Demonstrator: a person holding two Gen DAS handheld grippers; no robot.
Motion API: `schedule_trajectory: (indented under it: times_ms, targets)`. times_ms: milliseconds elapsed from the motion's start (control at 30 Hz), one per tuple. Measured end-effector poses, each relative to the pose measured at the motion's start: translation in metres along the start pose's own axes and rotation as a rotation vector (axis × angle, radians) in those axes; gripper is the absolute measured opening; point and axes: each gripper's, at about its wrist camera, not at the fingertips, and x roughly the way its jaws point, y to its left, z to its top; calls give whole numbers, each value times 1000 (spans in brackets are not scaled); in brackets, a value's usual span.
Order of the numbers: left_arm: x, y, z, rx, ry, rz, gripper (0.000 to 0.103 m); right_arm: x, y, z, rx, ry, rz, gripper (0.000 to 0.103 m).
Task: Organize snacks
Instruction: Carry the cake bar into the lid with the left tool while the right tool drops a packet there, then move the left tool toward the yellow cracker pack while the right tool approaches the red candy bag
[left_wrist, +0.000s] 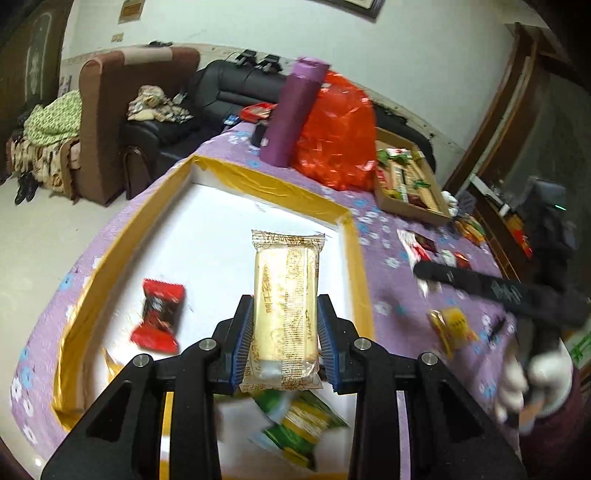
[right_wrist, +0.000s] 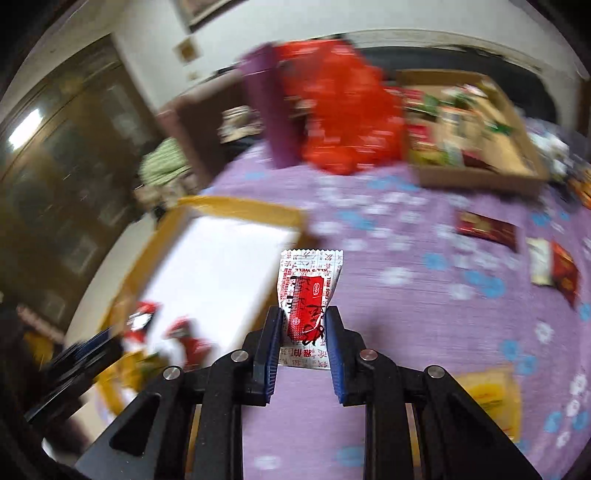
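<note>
My left gripper grips the cream wafer pack lengthwise, already over the white tray. My right gripper pinches the red-white sachet; tray lies left.

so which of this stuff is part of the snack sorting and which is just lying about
Part of the job: cream wafer pack, red-and-white sachet, yellow-edged tray, red candy, cardboard box of snacks.

Lying about: purple flask, red plastic bag, sofa.
</note>
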Motion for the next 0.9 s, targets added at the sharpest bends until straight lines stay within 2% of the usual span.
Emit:
schedule_trajectory:
  times_ms: [133,267,333,367,400,433,700,900]
  targets:
    - [21,22,6,-75,55,0,31,27,44,-2,-76,51,44,24]
    - [26,32,4,-114,63,-11,32,51,65,-4,-102,83,55,24]
    - [25,37,4,-131,65,-37,36,62,70,-3,-108,93,59,27]
    - [24,38,4,-139,67,-48,40,65,69,-3,-108,95,60,27]
    - [23,39,3,-147,69,-57,50,67,69,-3,-102,92,64,27]
    - [22,40,3,-154,67,-64,56,69,68,-3,-87,87,74,28]
    - [-8,27,-2,-174,12,-110,56,44,44,-12,-24,39,104,36]
    - [-33,3,-13,-184,-20,-176,60,4,-6,-35,51,-17,88,43]
